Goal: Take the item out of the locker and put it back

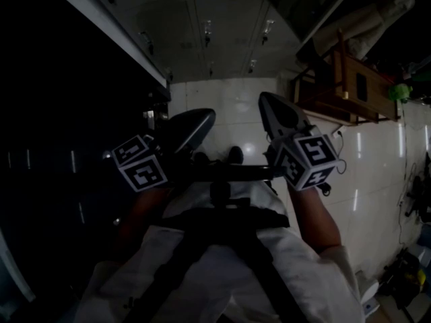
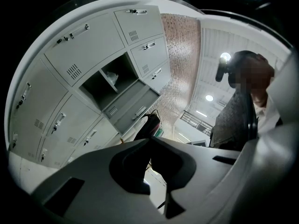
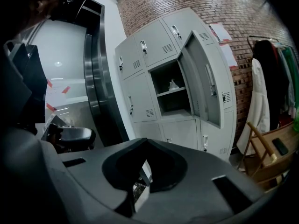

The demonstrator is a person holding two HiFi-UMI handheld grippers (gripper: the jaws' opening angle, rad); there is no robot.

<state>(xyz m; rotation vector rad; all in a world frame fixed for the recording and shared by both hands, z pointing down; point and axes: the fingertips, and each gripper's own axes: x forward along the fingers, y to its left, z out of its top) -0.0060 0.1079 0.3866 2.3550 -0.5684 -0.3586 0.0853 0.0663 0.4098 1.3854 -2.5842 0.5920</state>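
Observation:
A grey bank of lockers [image 3: 140, 59] stands ahead against a brick wall, and one locker [image 3: 170, 90] has its door [image 3: 203, 85] swung open to the right. On its inner shelf lies a small pale item [image 3: 173, 84], which also shows in the left gripper view as a pale item [image 2: 112, 76] in the open compartment. My left gripper [image 2: 149, 140] and right gripper [image 3: 144, 141] are both shut with nothing between their tips, well short of the lockers. The head view shows the left gripper [image 1: 202, 116] and right gripper [image 1: 269, 103] held close in front of the person's body.
A wooden folding chair [image 3: 268, 153] and a hanging white coat [image 3: 259, 101] stand right of the lockers. A dark seat [image 3: 74, 136] sits at the left by a dark curved pillar [image 3: 98, 78]. The lockers' lower doors [image 1: 222, 32] meet a pale tiled floor [image 1: 229, 123].

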